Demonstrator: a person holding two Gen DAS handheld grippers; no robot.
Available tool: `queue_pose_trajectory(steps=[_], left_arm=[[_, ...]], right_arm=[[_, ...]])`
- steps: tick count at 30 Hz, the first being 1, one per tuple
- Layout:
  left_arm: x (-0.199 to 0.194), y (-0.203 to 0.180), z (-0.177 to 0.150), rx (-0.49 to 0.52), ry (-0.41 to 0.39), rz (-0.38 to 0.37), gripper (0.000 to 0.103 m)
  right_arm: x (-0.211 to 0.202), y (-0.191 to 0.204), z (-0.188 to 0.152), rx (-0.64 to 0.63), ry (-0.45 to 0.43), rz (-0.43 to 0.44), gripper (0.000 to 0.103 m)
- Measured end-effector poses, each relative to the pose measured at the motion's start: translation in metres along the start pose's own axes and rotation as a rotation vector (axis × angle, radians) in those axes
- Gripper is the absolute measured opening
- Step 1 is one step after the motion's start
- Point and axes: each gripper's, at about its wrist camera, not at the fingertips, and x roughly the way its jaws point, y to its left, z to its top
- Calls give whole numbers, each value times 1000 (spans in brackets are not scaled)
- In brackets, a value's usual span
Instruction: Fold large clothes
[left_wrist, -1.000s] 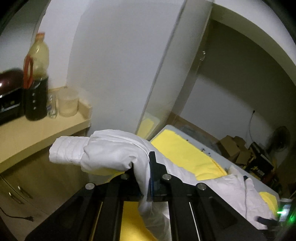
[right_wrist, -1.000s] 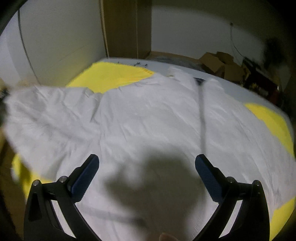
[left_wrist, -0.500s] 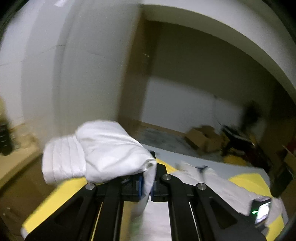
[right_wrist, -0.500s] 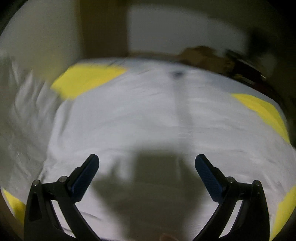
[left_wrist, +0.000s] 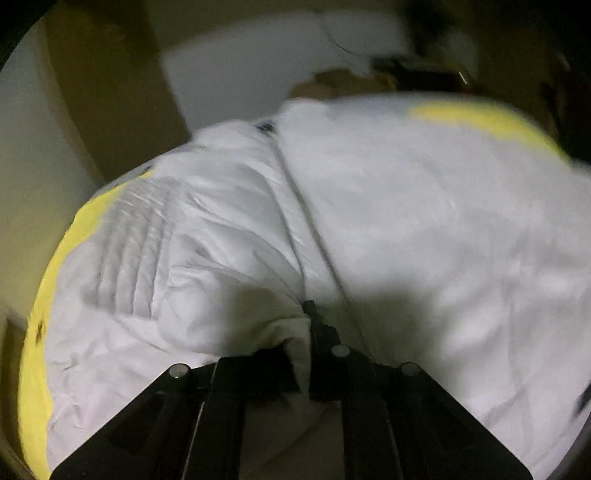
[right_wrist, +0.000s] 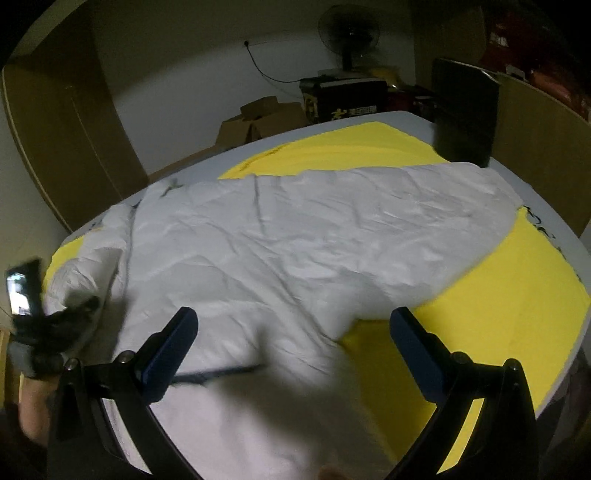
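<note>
A large white jacket (right_wrist: 295, 251) lies spread on a yellow cloth (right_wrist: 517, 314) over the table. My left gripper (left_wrist: 308, 332) is shut on the jacket's sleeve (left_wrist: 192, 288), which now lies folded across the jacket body (left_wrist: 443, 229) beside the zipper line. The sleeve's ribbed cuff (left_wrist: 133, 236) lies at the left. My right gripper (right_wrist: 293, 332) is open and empty, low over the jacket's near part. The left gripper also shows blurred at the left edge of the right wrist view (right_wrist: 48, 325).
A black box (right_wrist: 463, 110) stands at the table's far right corner. Cardboard boxes (right_wrist: 258, 118), a dark crate and a fan (right_wrist: 349, 33) stand beyond the table. A brown cabinet (right_wrist: 66, 140) stands at the left.
My left gripper swung the held sleeve from out over the counter side down onto the jacket body. My right gripper turned right; the view now shows the jacket's right part and yellow cloth.
</note>
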Motion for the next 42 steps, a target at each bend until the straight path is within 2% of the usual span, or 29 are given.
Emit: queue_pose_trajectory(steps=[1,3,7,10,12,14,16,19,21,22,23,25,27,29,33,34,35,37,38,39,40,41,42], left_arm=[[-1,-15,2,66,-20,56,10],[1,-24,5,119,-30,96,10],[-3,-8,3,61,-54,0,14],[-33,11,-4,-20,-108,-112,18],[-60,10,-18,-54,-131,-118,18],[-96,25,-33,-108,-145,-108,18],[-133,46,-55,-154,-204,-162,18],[-178,88,-94,-272,-292,-322,18],[-191,121,-118,-400,-308,-405,42],[-195,133,-127,-452,-316,-405,66],[-201,148,-141,-536,-345,-390,74],[-213,171,-164,-660,-398,-343,81],[-221,183,-175,-689,-407,-313,82],[-229,193,-188,-712,-409,-273,84],[-237,195,-207,-682,-433,-230,89],[-240,194,-212,-675,-450,-217,98],[-244,193,-216,-669,-477,-204,103],[-254,194,-221,-658,-540,-169,103],[-263,195,-224,-656,-570,-157,103],[-266,195,-225,-656,-589,-152,103],[-269,197,-226,-661,-605,-153,103],[-270,198,-226,-668,-617,-158,103],[-270,200,-227,-672,-618,-158,103]], right_arm=[[-1,-2,-3,-2,-2,15,103],[3,-2,-5,-10,0,39,103],[-2,-1,-9,-9,-20,96,103],[-9,11,-7,-34,-64,122,103],[-13,22,-4,-75,-87,131,103],[-17,37,-1,-130,-116,153,103],[-22,57,0,-200,-151,148,103],[-19,107,1,-342,-133,169,103],[-13,148,-3,-451,-105,180,103],[-8,175,-8,-511,-91,169,103],[-1,204,-12,-565,-80,159,103],[13,247,-21,-647,-54,164,103],[34,297,-33,-747,-25,136,103],[50,326,-43,-809,-6,94,103],[82,372,-57,-906,9,-3,103],[88,378,-58,-923,4,-27,103],[93,382,-59,-939,0,-51,103],[106,388,-59,-970,16,-91,100],[111,389,-59,-982,26,-101,87],[120,389,-58,-991,57,-111,51],[125,386,-56,-986,83,-111,31],[127,383,-51,-965,99,-91,18],[125,377,-45,-943,98,-65,17]])
